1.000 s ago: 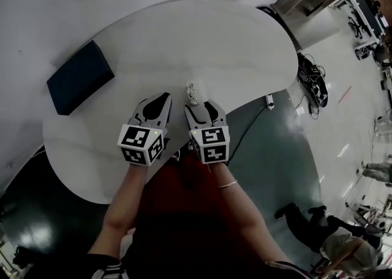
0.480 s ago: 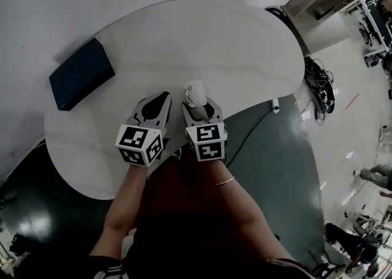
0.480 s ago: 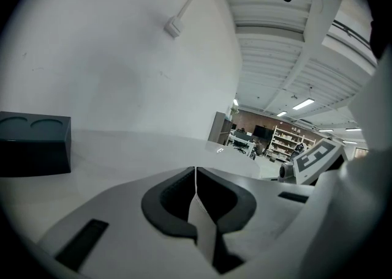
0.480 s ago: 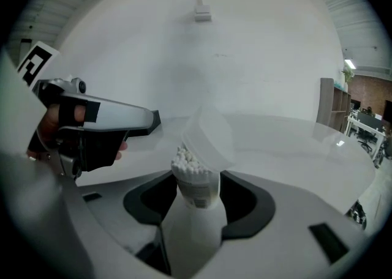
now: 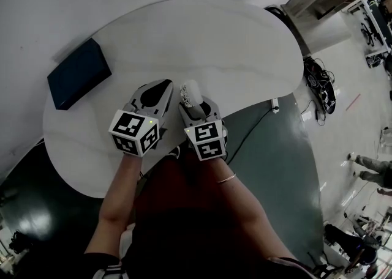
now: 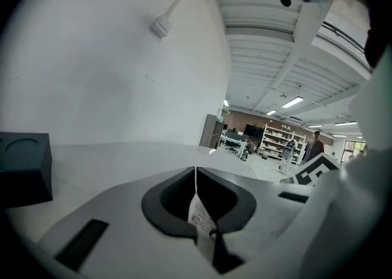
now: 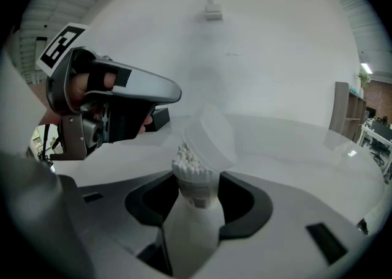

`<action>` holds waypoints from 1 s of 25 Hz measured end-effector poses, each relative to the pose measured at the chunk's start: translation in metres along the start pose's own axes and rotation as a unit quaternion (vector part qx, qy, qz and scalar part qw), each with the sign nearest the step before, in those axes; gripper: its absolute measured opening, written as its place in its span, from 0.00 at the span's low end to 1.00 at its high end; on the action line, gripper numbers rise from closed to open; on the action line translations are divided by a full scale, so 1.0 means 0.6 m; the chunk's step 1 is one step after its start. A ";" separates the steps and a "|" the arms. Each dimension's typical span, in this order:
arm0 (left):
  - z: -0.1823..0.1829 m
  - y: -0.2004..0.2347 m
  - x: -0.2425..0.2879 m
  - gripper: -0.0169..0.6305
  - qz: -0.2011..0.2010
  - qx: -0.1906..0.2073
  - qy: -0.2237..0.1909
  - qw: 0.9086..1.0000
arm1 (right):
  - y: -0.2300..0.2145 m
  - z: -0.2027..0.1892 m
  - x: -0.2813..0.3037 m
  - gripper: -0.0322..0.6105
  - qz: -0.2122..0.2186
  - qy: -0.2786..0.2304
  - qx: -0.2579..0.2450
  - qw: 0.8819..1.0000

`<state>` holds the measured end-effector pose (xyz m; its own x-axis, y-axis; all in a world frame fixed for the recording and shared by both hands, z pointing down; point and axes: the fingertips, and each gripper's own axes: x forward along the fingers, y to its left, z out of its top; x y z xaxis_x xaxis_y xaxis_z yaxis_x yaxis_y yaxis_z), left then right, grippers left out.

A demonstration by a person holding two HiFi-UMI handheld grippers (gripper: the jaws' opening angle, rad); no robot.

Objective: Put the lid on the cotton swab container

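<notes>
The tongs (image 7: pixel 196 180), just closing, grip the cotton swab container (image 7: pixel 195 197), lid (image 7: pixel 209 137) tilted atop.

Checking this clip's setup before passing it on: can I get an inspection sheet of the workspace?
Surface: white curved table.
Job's things: container between the right gripper's jaws; lid tipped open on top, swabs showing.
Clutter: dark box at the table's left end.
Grippers: left gripper jaws together; right gripper jaws have just been closing and now grip the container.
Cables: wall cable; floor cables right of the table.
Surroundings: dark floor; shelves and a person far off.
</notes>
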<state>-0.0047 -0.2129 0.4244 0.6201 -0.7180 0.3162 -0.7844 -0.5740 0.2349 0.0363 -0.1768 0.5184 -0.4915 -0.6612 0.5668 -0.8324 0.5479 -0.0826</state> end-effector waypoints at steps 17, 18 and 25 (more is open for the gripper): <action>0.016 -0.059 0.090 0.07 -0.078 0.080 0.061 0.992 | 0.000 0.001 0.003 0.37 0.005 0.012 -0.011 1.000; 0.013 -0.062 0.092 0.07 -0.079 0.086 0.066 0.991 | -0.001 0.002 0.002 0.37 0.005 0.012 -0.011 1.000; -0.005 -0.068 0.091 0.07 -0.085 0.093 0.086 0.988 | -0.004 -0.002 -0.003 0.37 0.003 0.011 -0.008 1.000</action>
<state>0.0614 -0.2276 0.4349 0.7184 -0.5365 0.4428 -0.6434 -0.7545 0.1297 0.0395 -0.1763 0.5185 -0.4912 -0.6464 0.5839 -0.8252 0.5600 -0.0742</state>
